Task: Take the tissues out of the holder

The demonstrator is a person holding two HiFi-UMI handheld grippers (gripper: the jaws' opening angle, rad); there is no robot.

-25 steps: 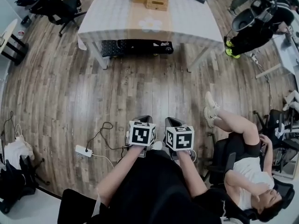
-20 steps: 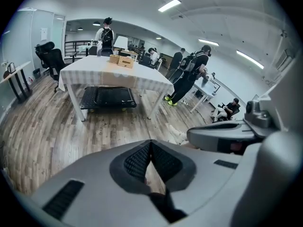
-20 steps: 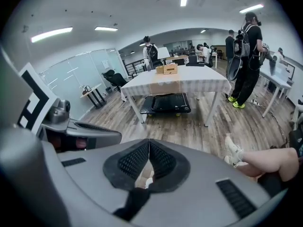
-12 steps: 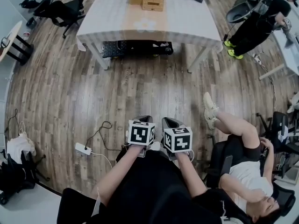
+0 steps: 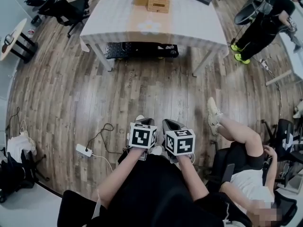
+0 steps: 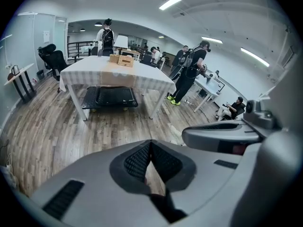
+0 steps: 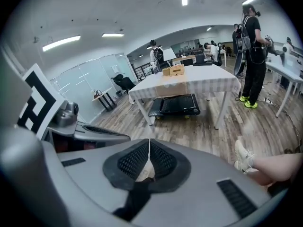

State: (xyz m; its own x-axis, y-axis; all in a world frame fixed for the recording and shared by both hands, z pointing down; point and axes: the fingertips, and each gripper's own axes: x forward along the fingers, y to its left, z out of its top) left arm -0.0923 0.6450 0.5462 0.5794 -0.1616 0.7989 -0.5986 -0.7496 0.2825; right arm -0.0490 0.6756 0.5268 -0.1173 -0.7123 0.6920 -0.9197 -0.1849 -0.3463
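Two wooden boxes (image 5: 154, 1) stand at the far side of a white-clothed table (image 5: 189, 25), well ahead of me across the floor; one holds something orange. They also show in the left gripper view as wooden boxes (image 6: 121, 59) and in the right gripper view as wooden boxes (image 7: 173, 70). No tissues can be made out at this distance. My left gripper (image 5: 146, 122) and right gripper (image 5: 171, 123) are side by side close to my body, over the wooden floor. The left gripper (image 6: 150, 143) is shut on nothing, and the right gripper (image 7: 149, 141) is shut too, with nothing held.
A black trolley (image 5: 141, 49) sits under the table. A person (image 5: 246, 164) reclines in a chair at my right, one leg stretched towards me. A power strip (image 5: 84, 152) with cables lies on the floor at the left. Office chairs (image 5: 66, 8) stand at the far left, and a person (image 5: 262, 20) stands at the far right.
Both grippers have drifted slightly while staying shut. The table sits a little lower in the head view. The standing person at the far right has shifted position.
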